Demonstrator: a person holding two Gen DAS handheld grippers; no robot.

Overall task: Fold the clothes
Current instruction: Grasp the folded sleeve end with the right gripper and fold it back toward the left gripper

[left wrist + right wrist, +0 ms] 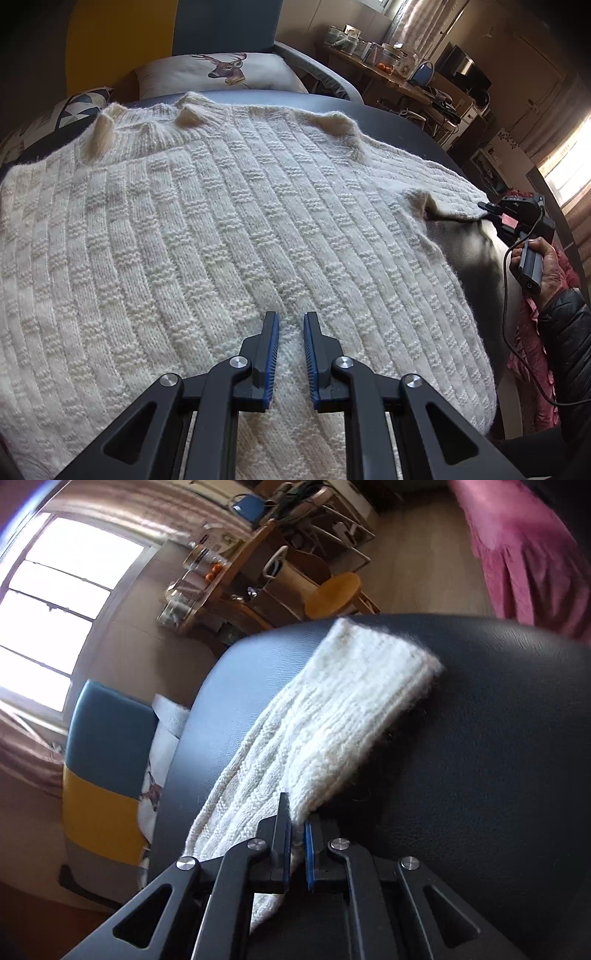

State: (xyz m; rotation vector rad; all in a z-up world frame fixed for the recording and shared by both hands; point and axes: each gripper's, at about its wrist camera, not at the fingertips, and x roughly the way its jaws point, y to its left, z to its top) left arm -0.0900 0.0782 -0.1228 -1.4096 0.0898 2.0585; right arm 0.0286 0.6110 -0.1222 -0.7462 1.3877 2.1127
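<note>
Sweater (229,229): spread flat on dark cushion (388,118).
Left gripper (290,321): over sweater's hem, jaws slightly parted, gripping nothing.
Right gripper (296,823): clenched on sleeve (332,716) edge.

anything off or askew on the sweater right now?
Mostly flat. The sweater has small raised puckers along the collar and right shoulder. The right gripper is pinching the sleeve edge. No damage visible.

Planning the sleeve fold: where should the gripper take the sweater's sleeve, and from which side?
At the sleeve edge, short of the cuff, coming in low from the side. It lies flat on the dark cushion, so only the edge offers a bite. The right gripper already pinches there.
</note>
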